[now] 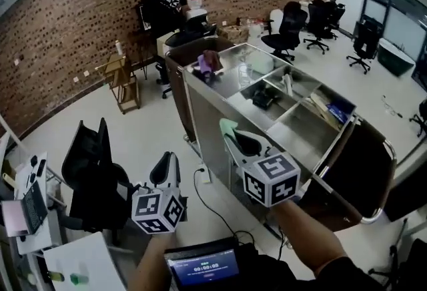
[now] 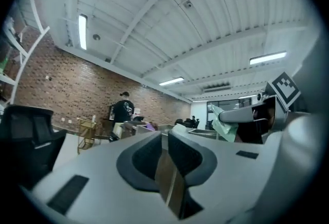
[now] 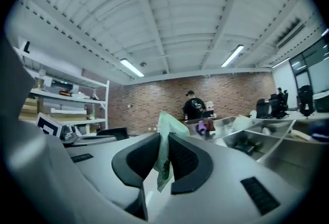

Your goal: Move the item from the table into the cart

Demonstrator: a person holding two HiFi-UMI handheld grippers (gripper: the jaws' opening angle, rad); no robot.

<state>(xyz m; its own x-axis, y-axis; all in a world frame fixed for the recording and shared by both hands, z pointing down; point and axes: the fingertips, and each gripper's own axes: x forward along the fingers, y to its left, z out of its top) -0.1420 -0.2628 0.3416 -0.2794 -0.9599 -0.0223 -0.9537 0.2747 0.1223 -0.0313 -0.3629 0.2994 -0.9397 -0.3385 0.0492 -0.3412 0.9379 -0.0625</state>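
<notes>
My right gripper [image 1: 232, 137] is shut on a thin pale-green packet [image 1: 227, 126], whose top edge sticks up from between the pads [image 3: 167, 124]. It is held level beside the near corner of the steel cart [image 1: 220, 106]. The cart's compartments hold a purple item [image 1: 207, 63], a black item [image 1: 265, 97] and a blue item [image 1: 339, 110]. To the left, over the floor, my left gripper [image 1: 171, 167] has its jaws together with nothing between them [image 2: 165, 139]. The left gripper view shows the right gripper [image 2: 241, 115] with the green packet [image 2: 222, 124].
A person in black [image 1: 163, 6] stands at the cart's far end by the brick wall. A black office chair [image 1: 93, 176] is left of my left gripper. A wooden rack [image 1: 124, 83] stands further back. More chairs [image 1: 288, 26] are at the right. A tablet [image 1: 203, 267] hangs below me.
</notes>
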